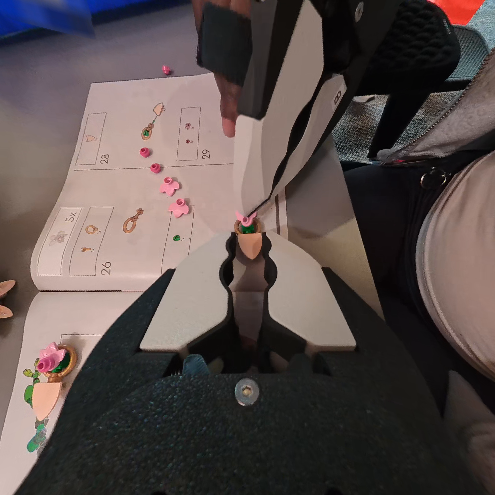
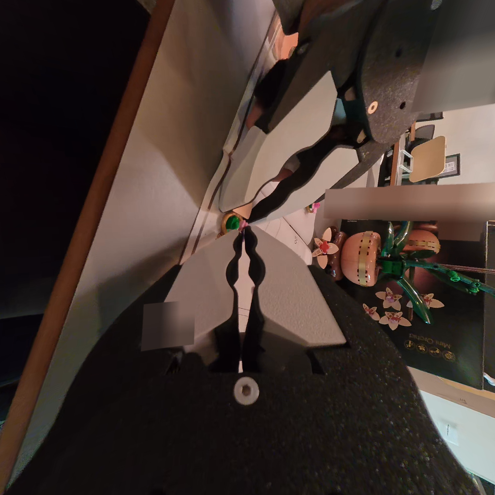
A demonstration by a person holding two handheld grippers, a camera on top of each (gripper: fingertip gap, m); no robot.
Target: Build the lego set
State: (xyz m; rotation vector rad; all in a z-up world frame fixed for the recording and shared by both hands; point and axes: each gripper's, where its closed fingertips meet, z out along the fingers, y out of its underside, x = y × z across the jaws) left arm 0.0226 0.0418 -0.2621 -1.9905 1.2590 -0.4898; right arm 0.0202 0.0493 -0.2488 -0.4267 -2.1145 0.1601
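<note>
- Left of the left gripper [image 1: 249, 241]: loose pink petal pieces [image 1: 169, 185] lie on the open instruction booklet [image 1: 128, 187], within reach.
- Left gripper pinches a peach petal sub-assembly [image 1: 251, 245], its gold ring [image 1: 236, 225] facing outward.
- Right gripper [image 1: 253, 214], pressed together on a small pink flower piece [image 1: 245, 219], holds it against that ring.

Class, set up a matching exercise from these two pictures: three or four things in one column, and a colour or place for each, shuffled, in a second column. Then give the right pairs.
1. left gripper
2. right gripper
3. loose flower pieces
4. finished flower

a. lying on the open booklet
b. shut on a small pink piece
c. shut on a peach shield piece
d. lower left, with gold ring

Pairs: 1-c, 2-b, 3-a, 4-d
</note>
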